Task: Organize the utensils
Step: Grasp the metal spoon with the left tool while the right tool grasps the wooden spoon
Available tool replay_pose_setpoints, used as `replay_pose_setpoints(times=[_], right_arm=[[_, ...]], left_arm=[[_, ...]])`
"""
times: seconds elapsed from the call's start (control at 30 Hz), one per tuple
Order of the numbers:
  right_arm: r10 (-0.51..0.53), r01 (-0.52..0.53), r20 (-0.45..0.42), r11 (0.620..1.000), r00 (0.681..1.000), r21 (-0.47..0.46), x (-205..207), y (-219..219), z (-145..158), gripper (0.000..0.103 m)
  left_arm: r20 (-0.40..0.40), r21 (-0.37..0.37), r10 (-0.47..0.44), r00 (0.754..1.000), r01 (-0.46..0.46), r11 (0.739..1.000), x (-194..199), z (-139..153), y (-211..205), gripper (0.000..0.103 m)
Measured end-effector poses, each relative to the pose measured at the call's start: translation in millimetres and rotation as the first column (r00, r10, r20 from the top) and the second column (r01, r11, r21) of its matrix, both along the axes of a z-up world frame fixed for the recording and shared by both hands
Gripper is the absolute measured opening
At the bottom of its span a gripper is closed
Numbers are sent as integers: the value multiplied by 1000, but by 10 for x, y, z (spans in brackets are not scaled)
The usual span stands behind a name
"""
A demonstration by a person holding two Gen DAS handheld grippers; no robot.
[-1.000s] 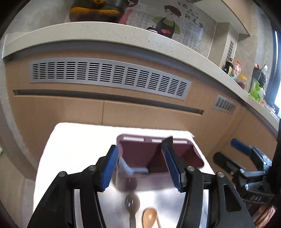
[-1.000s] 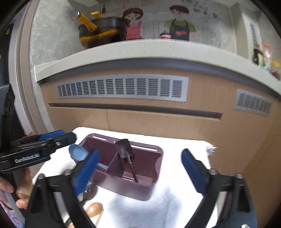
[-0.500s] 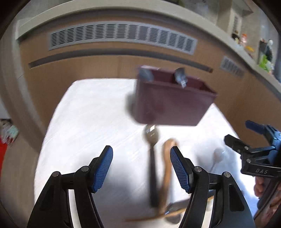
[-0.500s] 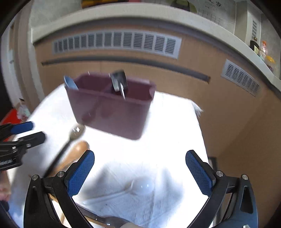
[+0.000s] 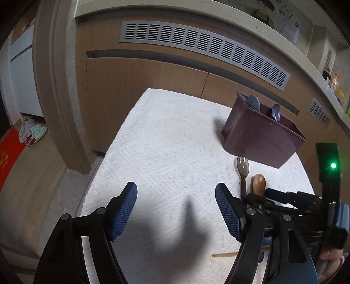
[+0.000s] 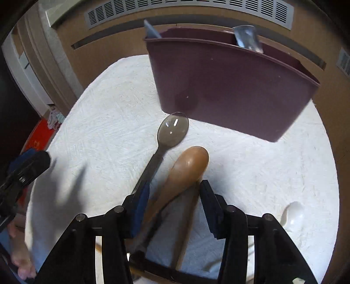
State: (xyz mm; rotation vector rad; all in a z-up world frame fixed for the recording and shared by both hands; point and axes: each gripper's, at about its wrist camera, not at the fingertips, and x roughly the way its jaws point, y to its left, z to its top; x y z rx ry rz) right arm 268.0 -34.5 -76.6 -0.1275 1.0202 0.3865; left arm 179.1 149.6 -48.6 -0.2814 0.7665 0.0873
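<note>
Between gripper fingers, brown wooden spoon (image 6: 188, 168)

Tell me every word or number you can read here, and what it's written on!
Gold characters on the red mat on the floor: too small and cut off to read.
Dark characters on the wall poster above the counter: too blurred to read.
Purple utensil caddy, wooden spoon and both tools: no writing shows.

Bin (image 6: 229, 87) blocks ahead; towel (image 5: 164, 142) leftward open.
</note>
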Motion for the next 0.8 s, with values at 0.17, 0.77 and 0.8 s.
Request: replay_pose_setpoints(times=[0.17, 0.77, 0.8], right_arm=[[-6, 6, 0, 1000, 1000, -15, 32, -21, -4, 33], [-92, 84, 94, 993, 991, 78, -87, -1185, 280, 7], [-94, 86, 90, 993, 991, 82, -90, -1228, 271, 7]], left_arm=[[-14, -16, -16, 1000, 16, 1000, 58, -43, -43, 74], [-153, 16, -356, 922, 363, 932, 1152, -219, -1080, 60], [-170, 28, -359, 918, 369, 929, 1225, -248, -1126, 59]])
